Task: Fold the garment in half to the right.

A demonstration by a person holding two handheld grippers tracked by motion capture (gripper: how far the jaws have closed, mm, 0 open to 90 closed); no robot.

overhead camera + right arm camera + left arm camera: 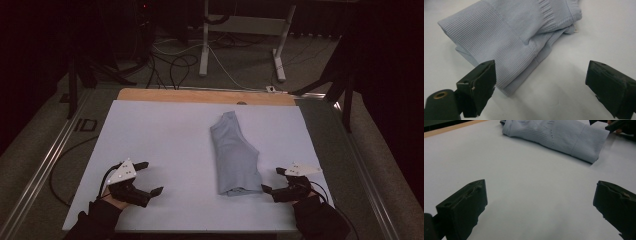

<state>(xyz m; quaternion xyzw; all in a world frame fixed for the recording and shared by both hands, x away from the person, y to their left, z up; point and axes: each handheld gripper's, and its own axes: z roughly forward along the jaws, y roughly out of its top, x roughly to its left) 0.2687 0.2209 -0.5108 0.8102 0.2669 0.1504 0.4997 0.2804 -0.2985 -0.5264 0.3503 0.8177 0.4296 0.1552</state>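
Note:
A folded pale blue knit garment [234,155] lies lengthwise on the white table sheet [160,135], right of centre. In the left gripper view the garment [559,137] sits far off at the top. My left gripper [152,177] stands open near the front left, well apart from the cloth, nothing between its jaws. My right gripper [272,180] stands open just right of the garment's near end. In the right gripper view the ribbed hem of the garment [509,37] lies ahead, and the left jaw is close to its folded edge.
The wooden table edge [200,95] shows beyond the sheet. White desk legs [205,45] and cables lie on the floor behind. A metal rail [45,160] runs along the left side. The other hand's gripper [621,126] shows at the top right of the left gripper view.

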